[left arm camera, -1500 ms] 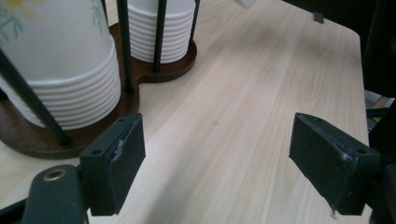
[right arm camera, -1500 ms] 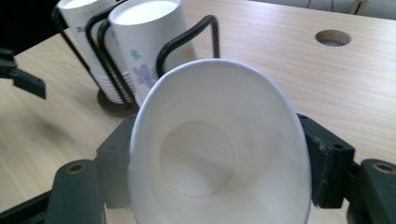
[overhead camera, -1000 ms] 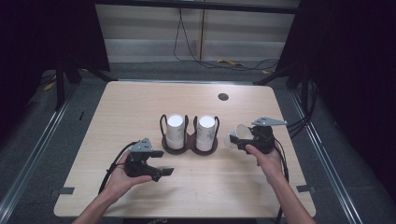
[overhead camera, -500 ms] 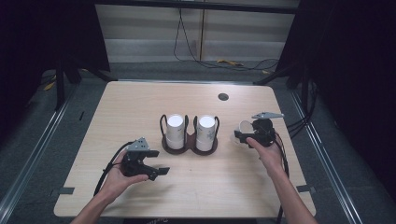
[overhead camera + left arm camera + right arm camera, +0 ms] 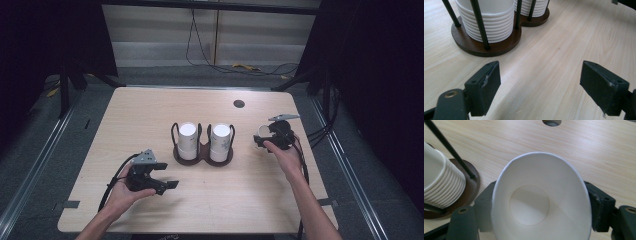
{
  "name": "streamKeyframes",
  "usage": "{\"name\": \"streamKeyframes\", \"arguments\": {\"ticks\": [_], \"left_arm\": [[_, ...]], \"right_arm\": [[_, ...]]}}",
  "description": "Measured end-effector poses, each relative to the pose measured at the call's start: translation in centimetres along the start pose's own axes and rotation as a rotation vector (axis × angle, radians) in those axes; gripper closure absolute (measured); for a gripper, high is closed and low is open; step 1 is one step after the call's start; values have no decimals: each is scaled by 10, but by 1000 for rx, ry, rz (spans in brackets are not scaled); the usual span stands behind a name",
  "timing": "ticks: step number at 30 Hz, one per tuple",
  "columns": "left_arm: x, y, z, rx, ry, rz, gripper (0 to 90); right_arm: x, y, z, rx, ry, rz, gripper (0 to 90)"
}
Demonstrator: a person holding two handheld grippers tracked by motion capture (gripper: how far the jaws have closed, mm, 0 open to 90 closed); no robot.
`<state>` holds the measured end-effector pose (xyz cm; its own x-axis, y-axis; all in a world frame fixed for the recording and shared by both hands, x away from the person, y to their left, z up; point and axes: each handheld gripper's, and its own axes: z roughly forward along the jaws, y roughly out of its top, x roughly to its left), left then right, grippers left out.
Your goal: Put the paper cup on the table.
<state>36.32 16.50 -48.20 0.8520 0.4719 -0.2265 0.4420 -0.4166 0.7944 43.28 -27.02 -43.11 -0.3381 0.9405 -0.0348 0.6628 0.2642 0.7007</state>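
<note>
High view: right tongs carry a paper cup right of the cup holder, above the surface. Left gripper view: left tongs released, idle. Right gripper view: the jaws have just been easing wider yet still squeeze the cup oval. Likely next: set it upright, let go

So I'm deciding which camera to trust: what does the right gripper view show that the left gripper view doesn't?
Right gripper view: a paper cup squeezed oval between its jaws, mouth toward the camera, and a round hole in the table. Left gripper view: open jaws with nothing between them, and both cup stacks standing in the holder. Shared: the wooden table and the holder's brown base.
</note>
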Motion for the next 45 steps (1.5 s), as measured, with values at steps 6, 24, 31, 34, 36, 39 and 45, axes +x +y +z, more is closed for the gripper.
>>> {"name": "streamKeyframes", "arguments": {"ticks": [6,24,31,34,36,39,45], "left_arm": [[1,-2,1,6,1,0,168],[3,-3,1,6,3,-1,172],[2,-3,2,8,1,4,171],[2,-4,1,7,-1,4,170],[2,-4,1,2,-6,8,167],[2,-5,0,3,-5,12,167],[3,-4,-1,-4,7,2,164]], "right_arm": [[2,2,15,53,-22,-32,244],[3,-2,31,9,15,0,195],[1,-4,31,9,34,16,176],[1,-6,30,12,41,17,171],[-1,-6,30,9,46,28,168],[-2,-8,29,6,52,40,165],[-1,-14,30,33,53,35,166]]}}
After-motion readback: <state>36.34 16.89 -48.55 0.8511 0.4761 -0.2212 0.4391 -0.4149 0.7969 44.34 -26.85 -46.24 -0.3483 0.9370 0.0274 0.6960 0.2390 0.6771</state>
